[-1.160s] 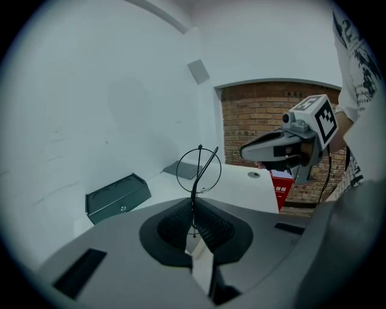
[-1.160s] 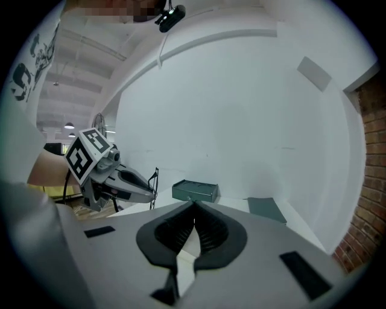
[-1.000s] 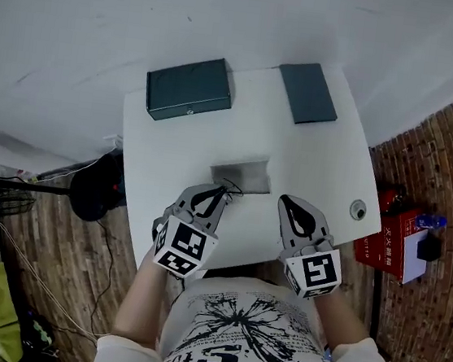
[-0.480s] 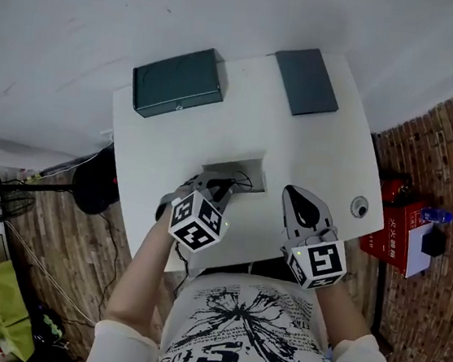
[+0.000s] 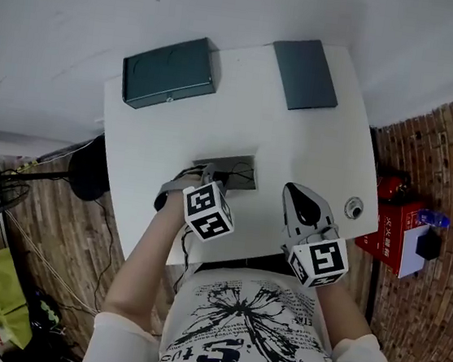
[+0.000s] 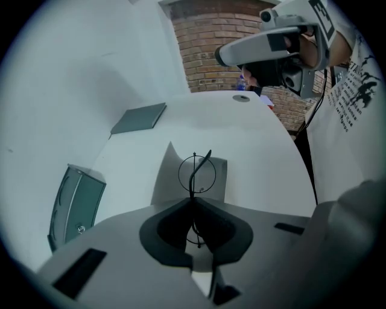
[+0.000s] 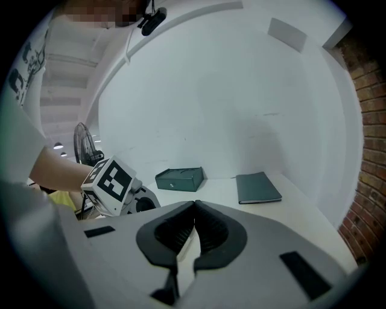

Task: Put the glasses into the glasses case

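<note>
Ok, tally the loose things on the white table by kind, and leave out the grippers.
dark green case: 1
flat dark green book: 1
grey cloth: 1
glasses: 1, over the cloth, pinched in the left hand-held gripper
Total: 4

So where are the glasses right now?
In the left gripper view, the left gripper pinches the glasses between its jaws, over the grey cloth at the middle of the white table, nearer the person than the dark green box.
</note>
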{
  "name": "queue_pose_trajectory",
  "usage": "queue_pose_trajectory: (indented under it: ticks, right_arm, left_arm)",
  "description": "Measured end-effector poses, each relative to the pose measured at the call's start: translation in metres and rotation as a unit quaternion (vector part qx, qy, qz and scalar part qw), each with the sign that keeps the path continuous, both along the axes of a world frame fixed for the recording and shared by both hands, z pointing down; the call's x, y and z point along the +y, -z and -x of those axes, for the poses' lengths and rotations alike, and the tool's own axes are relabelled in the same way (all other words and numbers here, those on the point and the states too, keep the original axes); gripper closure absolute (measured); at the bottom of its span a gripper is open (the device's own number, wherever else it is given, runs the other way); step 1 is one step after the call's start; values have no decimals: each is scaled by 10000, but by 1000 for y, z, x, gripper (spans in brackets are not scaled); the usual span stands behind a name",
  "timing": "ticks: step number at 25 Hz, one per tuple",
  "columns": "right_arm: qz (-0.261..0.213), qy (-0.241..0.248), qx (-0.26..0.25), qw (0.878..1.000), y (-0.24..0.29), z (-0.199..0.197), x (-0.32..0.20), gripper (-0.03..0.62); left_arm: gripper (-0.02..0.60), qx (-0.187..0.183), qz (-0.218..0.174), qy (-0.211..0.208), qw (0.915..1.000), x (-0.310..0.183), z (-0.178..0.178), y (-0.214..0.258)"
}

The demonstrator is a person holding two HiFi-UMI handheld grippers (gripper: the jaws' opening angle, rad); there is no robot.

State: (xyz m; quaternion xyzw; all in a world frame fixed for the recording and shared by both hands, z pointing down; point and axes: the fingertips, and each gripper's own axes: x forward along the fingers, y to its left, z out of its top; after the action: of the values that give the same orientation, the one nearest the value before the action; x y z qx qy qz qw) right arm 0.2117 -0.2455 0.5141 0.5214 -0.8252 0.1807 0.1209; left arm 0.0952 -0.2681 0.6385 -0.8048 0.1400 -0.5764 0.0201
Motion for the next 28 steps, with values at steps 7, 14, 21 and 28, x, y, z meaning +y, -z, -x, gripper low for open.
queue_pose_trajectory:
  ticks: [7, 14, 21, 28]
  right_arm:
    - [45, 155, -9, 9999, -5, -2, -10, 579]
    - [93, 249, 7, 9996, -7, -7, -12, 579]
    - [132, 339, 54, 9993, -9, -10, -18, 579]
    - [106, 459, 102, 9988, -8, -5, -17, 579]
  left_arm:
    - [558, -497, 270, -164, 9983, 3, 6, -15]
    - [558, -707, 231, -400, 9964, 6, 4, -19]
    - [538, -564, 439, -593, 9957, 8, 1, -21]
    - [489, -284, 480, -456, 9974, 10, 2, -9]
